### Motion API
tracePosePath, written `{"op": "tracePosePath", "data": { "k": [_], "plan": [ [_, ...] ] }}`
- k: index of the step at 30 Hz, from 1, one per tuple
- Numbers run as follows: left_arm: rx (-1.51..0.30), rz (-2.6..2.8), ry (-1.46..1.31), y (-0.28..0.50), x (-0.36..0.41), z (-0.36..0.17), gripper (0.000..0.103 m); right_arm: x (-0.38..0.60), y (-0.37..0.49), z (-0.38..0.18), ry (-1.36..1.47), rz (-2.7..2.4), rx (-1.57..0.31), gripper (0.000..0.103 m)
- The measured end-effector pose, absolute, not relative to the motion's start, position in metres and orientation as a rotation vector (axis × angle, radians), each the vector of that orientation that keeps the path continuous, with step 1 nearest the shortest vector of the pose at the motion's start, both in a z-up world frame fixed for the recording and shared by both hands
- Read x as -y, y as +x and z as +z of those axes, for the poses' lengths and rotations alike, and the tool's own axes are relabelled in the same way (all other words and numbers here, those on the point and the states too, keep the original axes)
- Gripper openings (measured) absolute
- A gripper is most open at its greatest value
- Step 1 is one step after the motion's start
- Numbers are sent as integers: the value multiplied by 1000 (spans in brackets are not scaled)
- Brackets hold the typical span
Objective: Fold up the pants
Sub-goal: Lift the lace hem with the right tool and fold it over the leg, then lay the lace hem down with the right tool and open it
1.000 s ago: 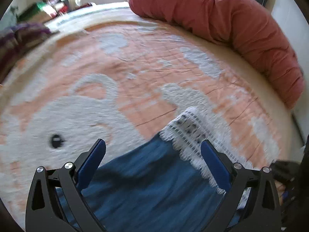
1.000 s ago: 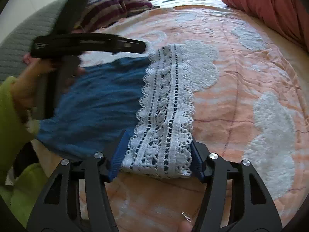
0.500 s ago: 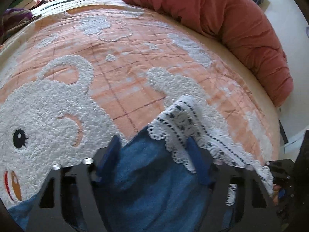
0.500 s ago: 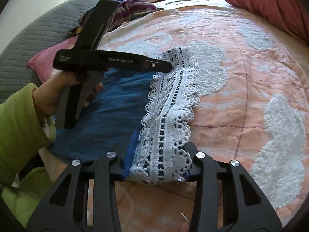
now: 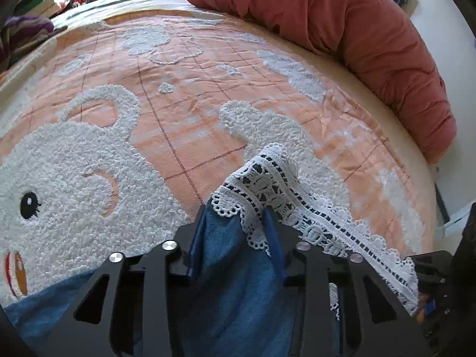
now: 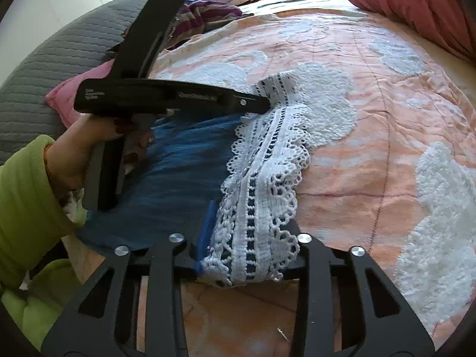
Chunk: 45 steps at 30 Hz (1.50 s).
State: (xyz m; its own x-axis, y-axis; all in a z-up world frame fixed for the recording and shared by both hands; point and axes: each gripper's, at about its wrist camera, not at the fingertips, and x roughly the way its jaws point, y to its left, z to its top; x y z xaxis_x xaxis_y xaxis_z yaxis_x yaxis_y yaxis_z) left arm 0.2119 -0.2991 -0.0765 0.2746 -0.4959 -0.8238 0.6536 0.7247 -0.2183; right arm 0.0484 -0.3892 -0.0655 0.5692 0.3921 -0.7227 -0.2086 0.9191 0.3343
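Observation:
Blue pants (image 5: 238,282) with a white lace hem (image 5: 267,181) lie at the near edge of the bed. My left gripper (image 5: 235,232) is shut on the hem's left corner, blue cloth and lace bunched between its fingers. My right gripper (image 6: 247,247) is shut on the hem's other corner (image 6: 255,238). In the right wrist view the left gripper (image 6: 255,102) is seen side-on, held by a hand in a green sleeve (image 6: 26,208), with the lace hem (image 6: 267,154) stretched between the two grippers and blue cloth (image 6: 178,178) sagging to the left.
The bed has an orange quilt (image 5: 184,83) with fluffy white animal and cloud patches. A rolled red duvet (image 5: 357,35) lies along the far right. A grey quilted cushion (image 6: 44,68), a pink pillow (image 6: 68,95) and piled clothes (image 6: 208,12) lie at the left.
Both grippers have closed on the lace hem's corners; the left was wide open a second ago. The hem has lifted slightly between them.

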Motion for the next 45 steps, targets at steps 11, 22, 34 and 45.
{"op": "tracePosePath", "data": {
  "k": [11, 22, 34, 45],
  "plan": [
    [-958, -805, 45, 207, 262, -51, 21, 363, 42, -24, 146, 450, -801, 21],
    [-863, -702, -135, 191, 158, -16, 20, 262, 38, 10, -72, 626, -724, 21],
    [-833, -441, -480, 162, -5, -26, 41, 162, 25, -28, -337, 746, -802, 21],
    [-882, -437, -605, 141, -35, -50, 67, 140, 8, -28, -418, 752, -778, 38]
  ]
}}
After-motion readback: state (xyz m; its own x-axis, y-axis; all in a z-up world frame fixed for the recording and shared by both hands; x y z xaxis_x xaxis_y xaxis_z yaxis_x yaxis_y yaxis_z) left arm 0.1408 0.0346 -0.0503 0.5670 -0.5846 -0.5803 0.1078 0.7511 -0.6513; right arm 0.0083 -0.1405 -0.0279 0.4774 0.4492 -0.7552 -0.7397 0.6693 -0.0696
